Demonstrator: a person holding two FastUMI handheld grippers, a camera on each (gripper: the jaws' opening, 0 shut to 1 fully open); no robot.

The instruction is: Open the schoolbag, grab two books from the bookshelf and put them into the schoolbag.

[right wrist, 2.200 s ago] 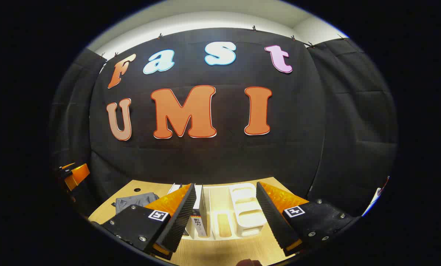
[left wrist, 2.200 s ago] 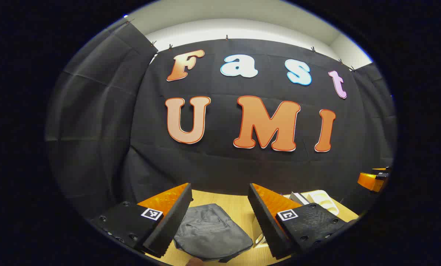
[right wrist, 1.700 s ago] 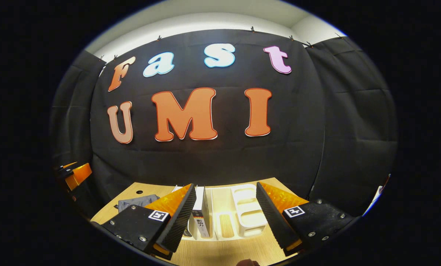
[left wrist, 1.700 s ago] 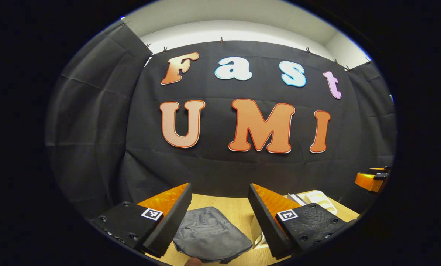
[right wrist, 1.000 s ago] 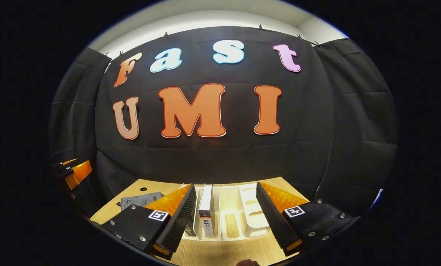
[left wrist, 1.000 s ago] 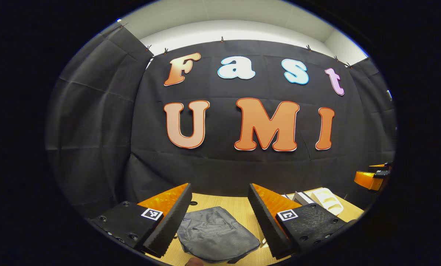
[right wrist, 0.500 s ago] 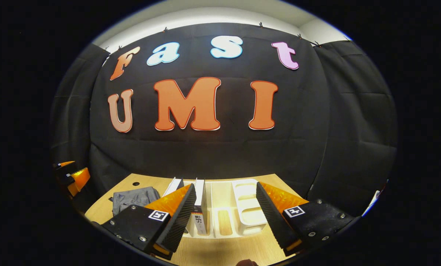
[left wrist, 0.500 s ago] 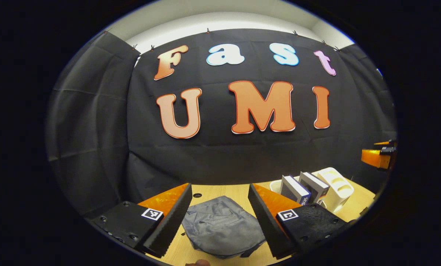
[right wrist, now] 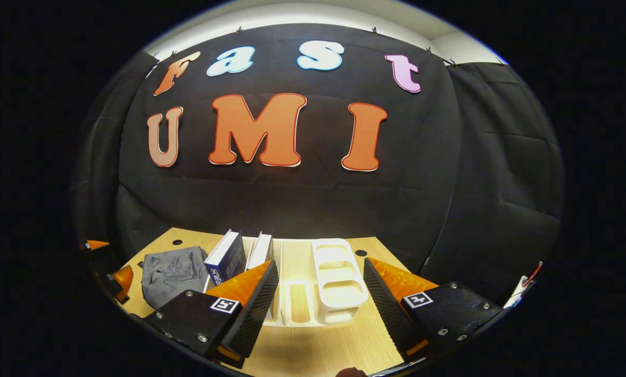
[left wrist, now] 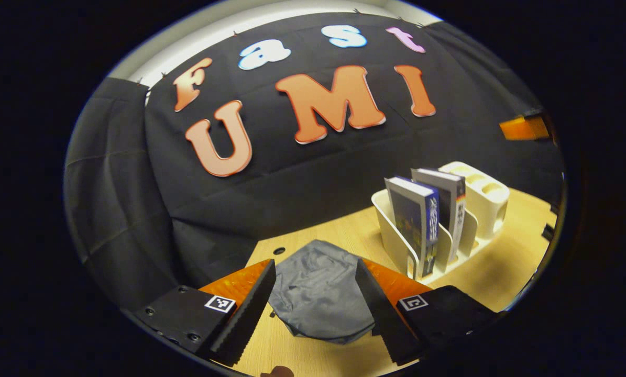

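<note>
A grey schoolbag (left wrist: 320,290) lies flat and zipped on the wooden table (left wrist: 501,272), right ahead of my open left gripper (left wrist: 313,314), whose fingers hold nothing. To its right stands a white bookshelf (left wrist: 396,238) with two upright books: a blue one (left wrist: 415,225) and a grey one (left wrist: 449,201). In the right gripper view the schoolbag (right wrist: 171,272) lies at the left, the blue book (right wrist: 226,259) and the other book (right wrist: 260,251) lean in the bookshelf (right wrist: 333,277). My right gripper (right wrist: 320,309) hangs open above the shelf's near end.
The table (right wrist: 313,356) ends at the black cloth wall behind. Small round holes (left wrist: 278,251) mark the tabletop near the wall. The other gripper (left wrist: 522,127) shows at the far right in the left gripper view, and at the far left (right wrist: 116,277) in the right gripper view.
The left gripper has tilted down and rolled, bringing the schoolbag and bookshelf higher and nearer in its view. The right gripper has tipped down slightly toward the shelf. Both stay open.
</note>
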